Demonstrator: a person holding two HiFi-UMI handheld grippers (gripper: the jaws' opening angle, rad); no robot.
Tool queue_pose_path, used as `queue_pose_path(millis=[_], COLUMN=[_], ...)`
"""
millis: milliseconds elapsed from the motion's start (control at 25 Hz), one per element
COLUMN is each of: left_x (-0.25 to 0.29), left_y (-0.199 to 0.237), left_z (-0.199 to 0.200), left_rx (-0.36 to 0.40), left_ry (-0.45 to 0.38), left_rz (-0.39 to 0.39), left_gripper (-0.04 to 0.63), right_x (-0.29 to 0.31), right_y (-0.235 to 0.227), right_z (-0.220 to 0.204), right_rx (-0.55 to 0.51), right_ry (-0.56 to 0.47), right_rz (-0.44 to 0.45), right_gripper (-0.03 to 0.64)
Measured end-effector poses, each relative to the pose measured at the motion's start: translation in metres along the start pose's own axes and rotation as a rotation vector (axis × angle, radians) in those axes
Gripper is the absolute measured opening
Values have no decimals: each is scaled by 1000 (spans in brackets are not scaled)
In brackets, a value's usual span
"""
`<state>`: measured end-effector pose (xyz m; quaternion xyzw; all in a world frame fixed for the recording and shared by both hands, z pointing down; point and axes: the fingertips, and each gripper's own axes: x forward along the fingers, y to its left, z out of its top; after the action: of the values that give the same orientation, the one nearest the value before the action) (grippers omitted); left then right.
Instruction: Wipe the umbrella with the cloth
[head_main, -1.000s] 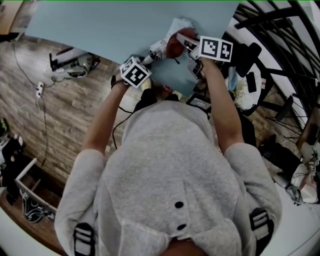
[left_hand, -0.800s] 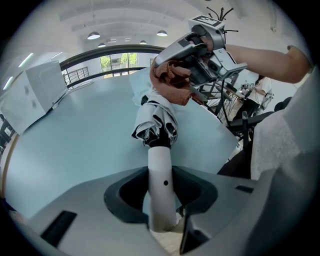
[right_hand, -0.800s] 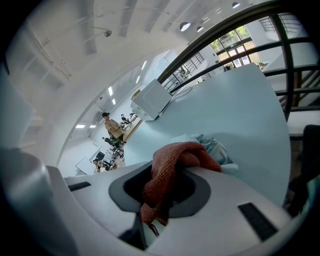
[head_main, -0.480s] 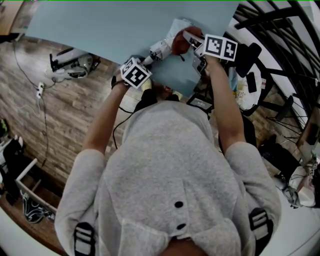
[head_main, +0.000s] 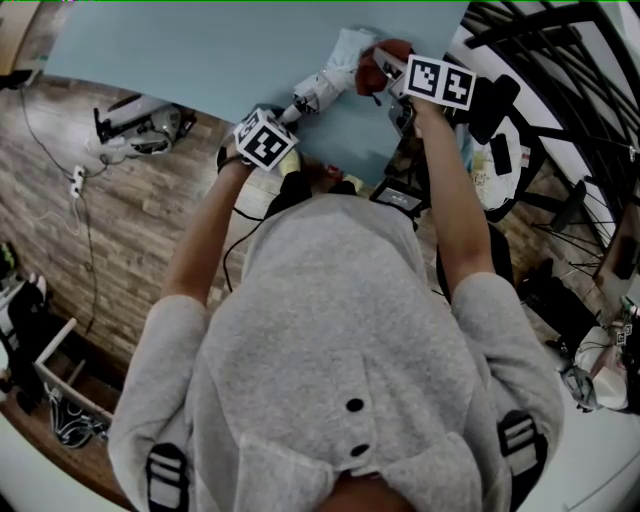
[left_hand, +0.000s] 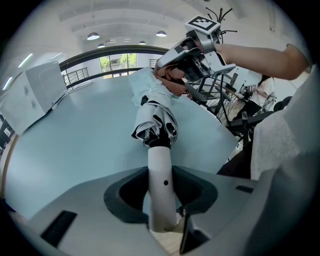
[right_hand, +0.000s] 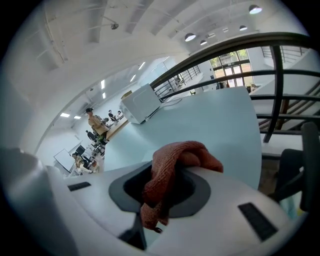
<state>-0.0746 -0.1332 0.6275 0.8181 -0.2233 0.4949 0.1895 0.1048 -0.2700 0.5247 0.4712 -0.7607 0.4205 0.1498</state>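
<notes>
A folded umbrella (head_main: 330, 75) lies slanted over the pale blue table (head_main: 200, 50). My left gripper (head_main: 285, 115) is shut on its white handle (left_hand: 161, 175), which stands between the jaws of the left gripper (left_hand: 160, 200); the bunched canopy (left_hand: 155, 122) stretches away beyond it. My right gripper (head_main: 385, 68) is shut on a reddish cloth (head_main: 372, 72) at the umbrella's far end. In the right gripper view the cloth (right_hand: 172, 167) hangs bunched between the jaws of the right gripper (right_hand: 165, 192). From the left gripper view, the right gripper (left_hand: 182, 60) presses the cloth (left_hand: 172, 82) against the canopy.
A white box (left_hand: 42, 85) stands at the table's far left. Black railings and a rack (head_main: 540, 60) crowd the right side past the table edge. Equipment and cables (head_main: 135, 125) lie on the wooden floor at left. People (right_hand: 97, 125) stand far off.
My right gripper has slid the cloth along the umbrella toward its far end, up and right in the head view. The left gripper has kept still on the handle.
</notes>
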Motion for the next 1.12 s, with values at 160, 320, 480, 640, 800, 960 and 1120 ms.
queue_pose_path(millis=[160, 320, 480, 640, 800, 960, 1120], left_x=[0, 1, 1, 1, 1, 2, 1], left_y=[0, 0, 0, 1, 1, 1, -1], left_z=[0, 0, -1, 1, 0, -1, 0], left_rx=[3, 0, 0, 3, 1, -3, -2], left_ry=[2, 3, 2, -3, 5, 4, 3], left_rz=[0, -5, -2, 0, -3, -4, -5], left_gripper=[152, 152, 152, 152, 152, 152, 152], right_x=[-3, -6, -14, -22, -24, -14, 10], right_y=[-5, -10, -15, -9, 9, 36, 50], right_z=[5, 14, 34, 63, 88, 91, 63], right_rx=[-50, -139, -326, -512, -620, -676, -739], right_ry=[-2, -9, -34, -113, -205, -232, -147], right_rz=[-40, -95, -221, -315, -341, -300, -266], right_gripper=[81, 81, 81, 81, 81, 81, 81])
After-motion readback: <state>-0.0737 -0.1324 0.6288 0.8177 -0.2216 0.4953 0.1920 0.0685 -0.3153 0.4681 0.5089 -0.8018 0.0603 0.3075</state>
